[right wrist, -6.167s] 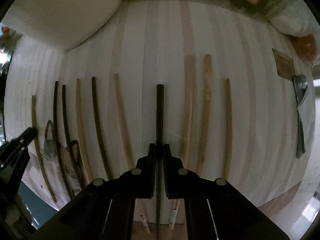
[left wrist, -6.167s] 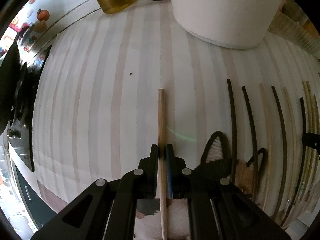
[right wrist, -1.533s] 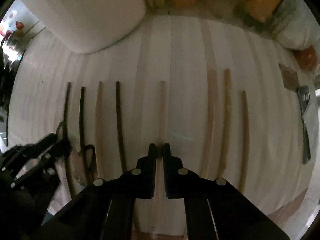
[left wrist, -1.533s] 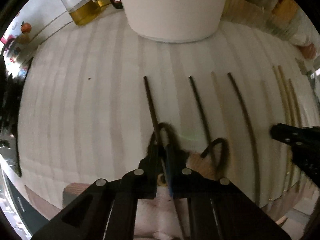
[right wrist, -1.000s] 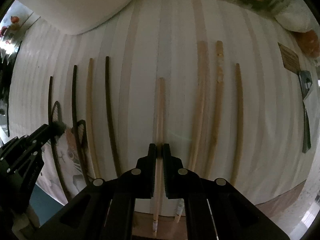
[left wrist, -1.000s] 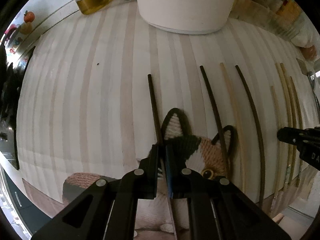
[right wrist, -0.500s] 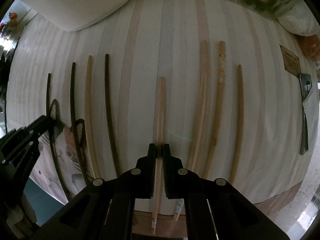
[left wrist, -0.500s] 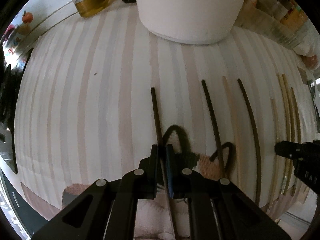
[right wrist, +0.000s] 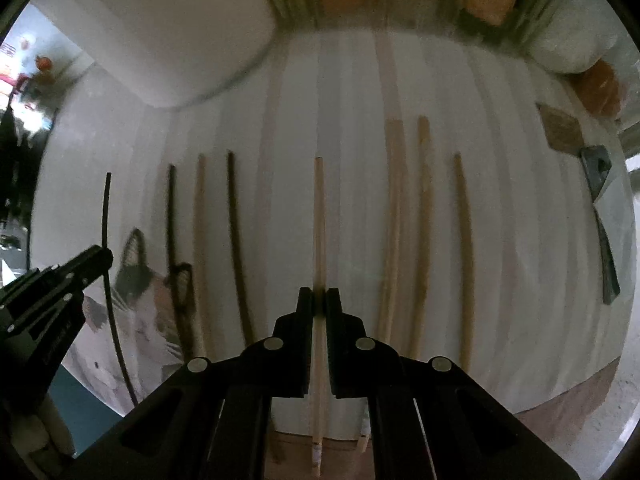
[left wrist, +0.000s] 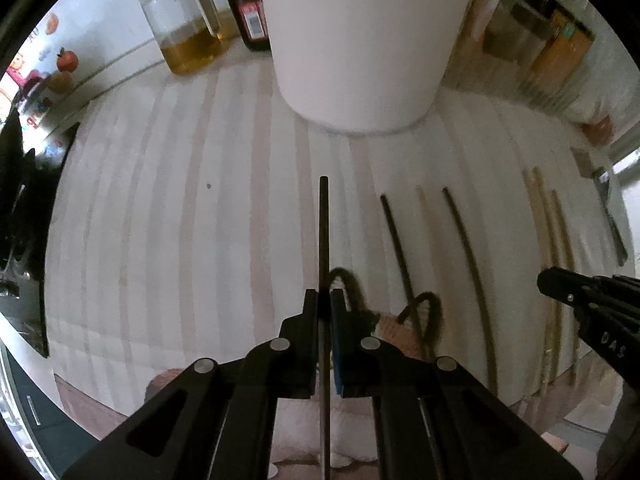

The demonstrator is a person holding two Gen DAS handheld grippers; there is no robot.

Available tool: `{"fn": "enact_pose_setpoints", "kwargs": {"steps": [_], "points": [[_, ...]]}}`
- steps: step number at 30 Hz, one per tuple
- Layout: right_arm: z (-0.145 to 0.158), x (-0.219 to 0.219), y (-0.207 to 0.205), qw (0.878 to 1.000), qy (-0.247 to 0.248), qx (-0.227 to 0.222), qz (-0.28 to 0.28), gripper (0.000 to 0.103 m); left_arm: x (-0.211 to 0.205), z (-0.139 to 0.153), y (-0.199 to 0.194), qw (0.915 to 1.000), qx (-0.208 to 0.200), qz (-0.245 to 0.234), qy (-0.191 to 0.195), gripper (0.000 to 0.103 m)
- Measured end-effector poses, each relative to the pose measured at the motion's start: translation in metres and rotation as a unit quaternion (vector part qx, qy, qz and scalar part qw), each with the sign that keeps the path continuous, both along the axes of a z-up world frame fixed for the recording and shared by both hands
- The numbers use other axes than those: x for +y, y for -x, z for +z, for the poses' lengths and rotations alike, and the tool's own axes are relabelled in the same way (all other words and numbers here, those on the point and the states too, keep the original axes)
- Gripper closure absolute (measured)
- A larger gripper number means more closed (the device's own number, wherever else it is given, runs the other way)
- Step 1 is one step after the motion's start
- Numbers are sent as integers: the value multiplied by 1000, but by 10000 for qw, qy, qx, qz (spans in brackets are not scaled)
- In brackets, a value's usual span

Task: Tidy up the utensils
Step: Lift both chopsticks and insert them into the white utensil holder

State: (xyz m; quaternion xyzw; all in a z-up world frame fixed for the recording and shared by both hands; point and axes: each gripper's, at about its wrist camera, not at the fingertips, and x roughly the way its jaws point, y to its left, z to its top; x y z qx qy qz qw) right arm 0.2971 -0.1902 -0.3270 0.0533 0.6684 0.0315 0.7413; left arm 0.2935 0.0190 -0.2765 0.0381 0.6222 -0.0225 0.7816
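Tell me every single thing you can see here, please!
dark sticks: three lying flat, left part of the row
dark stick: one, in the left tool
pale sticks: four lying flat, mostly right of the row
pale stick: one, in the right tool
tub: one, white, behind the row
oil jug: one, clear, far left
bottle: one, dark, beside the jug
table: one, pale, striped
left tool: black, shut
right tool: black, shut

A pale striped worktop (right wrist: 352, 128) carries a row of chopsticks, dark ones (right wrist: 238, 240) to the left and light wooden ones (right wrist: 464, 248) to the right, with a large white container (left wrist: 360, 40) standing behind them
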Motion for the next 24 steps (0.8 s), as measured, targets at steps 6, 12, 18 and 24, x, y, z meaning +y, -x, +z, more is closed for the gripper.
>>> {"fn": "enact_pose_setpoints", "kwargs": {"steps": [6, 12, 18, 24], "points": [[30, 6, 6, 9983, -208, -545, 10, 97, 3, 40, 1, 9991, -411, -12, 79, 100], [72, 10, 3, 9927, -357, -1148, 20, 97, 2, 91, -4, 9949, -950, 33, 330, 100], [142, 15, -15, 9789, -613, -1947, -41, 97, 4, 153, -17, 9851, -1595, -9, 650, 100], [216, 15, -48, 9577, -858, -2742, -129, 97, 5, 222, -31, 9696, -2266, -80, 919, 100]]}}
